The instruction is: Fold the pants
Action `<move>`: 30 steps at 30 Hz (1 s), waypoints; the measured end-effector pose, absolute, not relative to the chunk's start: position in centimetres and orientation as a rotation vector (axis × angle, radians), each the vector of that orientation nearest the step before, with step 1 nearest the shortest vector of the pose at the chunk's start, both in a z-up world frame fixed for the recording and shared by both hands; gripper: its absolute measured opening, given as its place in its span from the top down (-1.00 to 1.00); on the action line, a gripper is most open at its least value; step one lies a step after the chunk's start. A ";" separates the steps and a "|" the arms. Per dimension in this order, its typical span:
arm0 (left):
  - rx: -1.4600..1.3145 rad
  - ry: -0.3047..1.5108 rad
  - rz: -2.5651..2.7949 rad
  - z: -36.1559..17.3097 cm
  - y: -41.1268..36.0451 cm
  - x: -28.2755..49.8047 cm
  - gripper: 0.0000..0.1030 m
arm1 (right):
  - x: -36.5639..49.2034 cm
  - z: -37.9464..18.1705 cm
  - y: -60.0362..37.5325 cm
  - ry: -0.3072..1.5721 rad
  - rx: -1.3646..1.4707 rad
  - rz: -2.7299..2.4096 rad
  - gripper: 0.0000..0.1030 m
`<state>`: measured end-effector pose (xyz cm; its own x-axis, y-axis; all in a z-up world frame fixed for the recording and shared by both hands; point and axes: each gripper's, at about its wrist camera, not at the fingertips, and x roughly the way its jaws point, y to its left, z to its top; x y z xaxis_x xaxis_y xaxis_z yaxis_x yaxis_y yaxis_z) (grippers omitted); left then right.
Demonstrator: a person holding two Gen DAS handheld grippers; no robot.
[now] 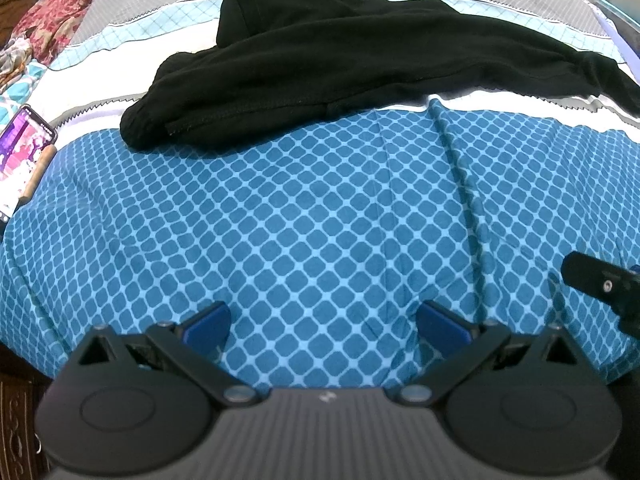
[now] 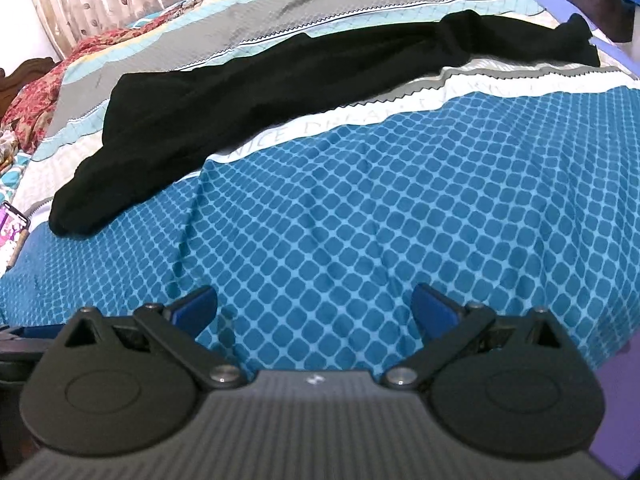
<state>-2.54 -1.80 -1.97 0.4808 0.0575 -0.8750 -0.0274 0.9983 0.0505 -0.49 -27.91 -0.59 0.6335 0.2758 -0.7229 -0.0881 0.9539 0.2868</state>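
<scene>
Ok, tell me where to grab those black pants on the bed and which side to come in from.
Take the black pants at their two ends. The bunched end lies nearest the left gripper; the narrow far end suits the right gripper. Both grippers are open and empty. Come in low from the near edge, over the blue patterned bedsheet, and pinch the edge closest to you, since the garment lies flat and lengthwise across the bed.

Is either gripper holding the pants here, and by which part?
Nothing is held. The left gripper and right gripper are both open above the bedsheet, short of the pants.

One pair of black pants, one phone, two tools.
</scene>
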 end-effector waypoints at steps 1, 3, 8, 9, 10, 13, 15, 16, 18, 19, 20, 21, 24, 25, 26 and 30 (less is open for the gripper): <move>0.031 1.068 0.051 -2.0 -1.8 -2.5 -1.00 | -0.7 -0.6 -27.9 0.857 0.232 0.210 -1.00; 0.031 1.068 0.051 -2.0 -1.8 -2.5 -1.00 | -0.9 -0.7 -27.7 0.851 0.215 0.214 -1.00; 0.029 1.064 0.048 -2.1 -1.8 -2.5 -1.00 | -1.1 -1.1 -27.1 0.837 0.155 0.212 -1.00; 0.029 1.063 0.048 -2.1 -1.9 -2.6 -1.00 | -1.0 -1.0 -27.2 0.837 0.155 0.212 -1.00; 0.030 1.063 0.048 -2.1 -1.9 -2.6 -1.00 | -1.1 -1.0 -27.1 0.837 0.159 0.212 -1.00; 0.030 1.061 0.046 -2.1 -1.9 -2.6 -1.00 | -1.0 -1.1 -27.2 0.837 0.166 0.212 -1.00; 0.028 1.061 0.047 -2.1 -1.9 -2.6 -1.00 | -1.1 -1.0 -27.3 0.835 0.172 0.212 -1.00; 0.028 1.061 0.047 -2.1 -1.9 -2.6 -1.00 | -1.1 -1.0 -27.4 0.834 0.178 0.212 -1.00; 0.027 1.062 0.048 -2.1 -2.0 -2.6 -1.00 | -1.0 -1.0 -27.6 0.833 0.186 0.215 -1.00; 0.027 1.061 0.049 -2.1 -2.0 -2.6 -1.00 | -1.0 -1.0 -27.7 0.833 0.187 0.216 -1.00; 0.027 1.061 0.049 -2.1 -2.0 -2.6 -1.00 | -1.1 -1.0 -27.6 0.832 0.187 0.216 -1.00; 0.027 1.061 0.049 -2.1 -2.0 -2.6 -1.00 | -1.1 -1.0 -27.6 0.831 0.187 0.214 -1.00; 0.028 1.060 0.048 -2.1 -2.0 -2.6 -1.00 | -1.2 -1.0 -27.6 0.829 0.194 0.212 -1.00; 0.027 1.060 0.048 -2.1 -2.0 -2.6 -1.00 | -1.2 -1.0 -27.6 0.828 0.197 0.211 -1.00; 0.026 1.060 0.047 -2.1 -2.0 -2.6 -1.00 | -1.3 -1.0 -27.6 0.828 0.199 0.209 -1.00; 0.012 1.050 0.025 -1.3 -1.5 -2.6 -0.99 | -1.4 -0.9 -27.4 0.825 0.195 0.206 -1.00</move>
